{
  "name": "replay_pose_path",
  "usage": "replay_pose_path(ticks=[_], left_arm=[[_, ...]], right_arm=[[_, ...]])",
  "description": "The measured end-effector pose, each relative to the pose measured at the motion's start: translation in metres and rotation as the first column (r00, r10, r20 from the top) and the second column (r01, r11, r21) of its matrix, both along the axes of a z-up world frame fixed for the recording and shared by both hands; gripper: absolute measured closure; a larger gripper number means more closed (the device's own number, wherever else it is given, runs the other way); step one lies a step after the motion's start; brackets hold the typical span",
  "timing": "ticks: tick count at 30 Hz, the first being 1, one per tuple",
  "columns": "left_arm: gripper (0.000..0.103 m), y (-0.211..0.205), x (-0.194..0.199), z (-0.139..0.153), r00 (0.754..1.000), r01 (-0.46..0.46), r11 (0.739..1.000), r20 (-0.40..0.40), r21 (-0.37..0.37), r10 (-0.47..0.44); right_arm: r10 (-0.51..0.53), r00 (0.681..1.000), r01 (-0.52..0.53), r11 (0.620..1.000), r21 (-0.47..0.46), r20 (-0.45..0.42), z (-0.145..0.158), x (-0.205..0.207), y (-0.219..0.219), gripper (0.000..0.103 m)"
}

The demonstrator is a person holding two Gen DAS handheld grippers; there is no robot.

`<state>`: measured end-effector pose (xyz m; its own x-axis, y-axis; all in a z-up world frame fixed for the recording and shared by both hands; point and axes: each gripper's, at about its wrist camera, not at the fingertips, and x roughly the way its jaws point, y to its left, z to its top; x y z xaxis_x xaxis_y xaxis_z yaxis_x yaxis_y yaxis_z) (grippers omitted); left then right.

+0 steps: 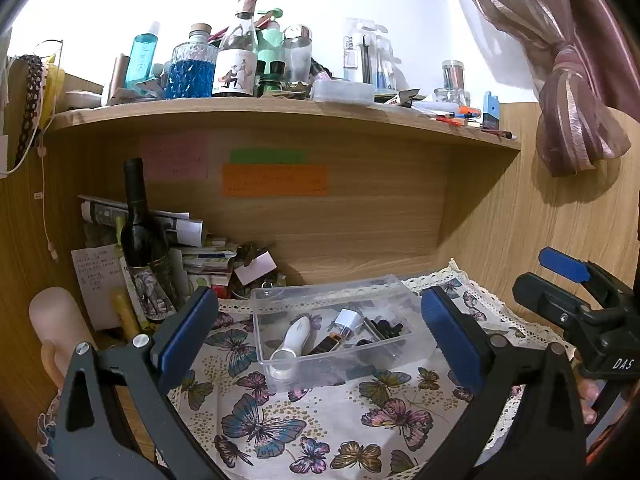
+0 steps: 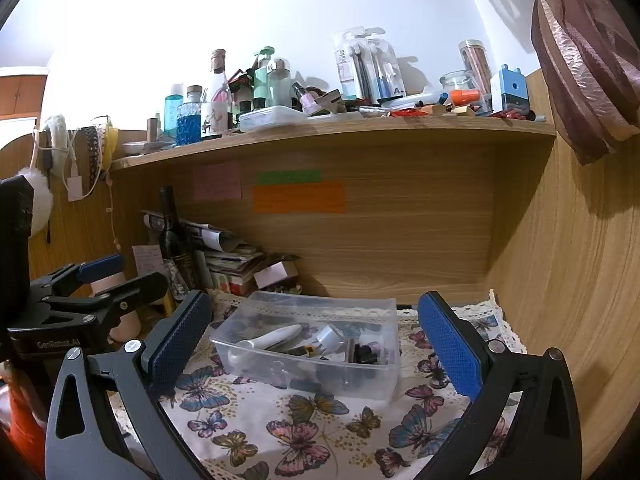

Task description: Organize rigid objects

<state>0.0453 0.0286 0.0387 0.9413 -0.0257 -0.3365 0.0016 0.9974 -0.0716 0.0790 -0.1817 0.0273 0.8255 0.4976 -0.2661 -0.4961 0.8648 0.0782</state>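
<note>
A clear plastic box (image 1: pixel 416 354) (image 2: pixel 320 378) stands on the butterfly cloth (image 1: pixel 320 432) (image 2: pixel 304 428). It holds a white handheld device (image 1: pixel 290 346) (image 2: pixel 272 336), a white cap (image 1: pixel 347 322) (image 2: pixel 330 338), a dark lipstick (image 1: pixel 330 343) and small black items (image 1: pixel 386 328) (image 2: pixel 366 354). My left gripper (image 1: pixel 320 332) is open and empty, its fingers either side of the box, short of it. My right gripper (image 2: pixel 316 344) is open and empty, also before the box. Each shows in the other's view, the right (image 1: pixel 576 300) and the left (image 2: pixel 92 292).
A dark wine bottle (image 1: pixel 140 232) (image 2: pixel 172 236) and stacked papers (image 1: pixel 200 256) (image 2: pixel 232 256) stand at the back left. A wooden shelf (image 1: pixel 280 110) (image 2: pixel 360 130) above is crowded with bottles and jars. Wood panels close the back and right. A curtain (image 1: pixel 560 80) hangs at upper right.
</note>
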Motion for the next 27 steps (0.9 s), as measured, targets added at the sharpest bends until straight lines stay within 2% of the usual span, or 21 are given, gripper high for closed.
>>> replay_pose_path(ticks=[27], left_arm=[[0.0, -0.0049, -0.0001, 0.0012, 1.0, 0.008, 1.0, 0.008, -0.01, -0.008]], right_arm=[[0.006, 1.0, -0.005, 1.0, 0.004, -0.016, -0.0043, 0.0031, 0.0028, 0.0]])
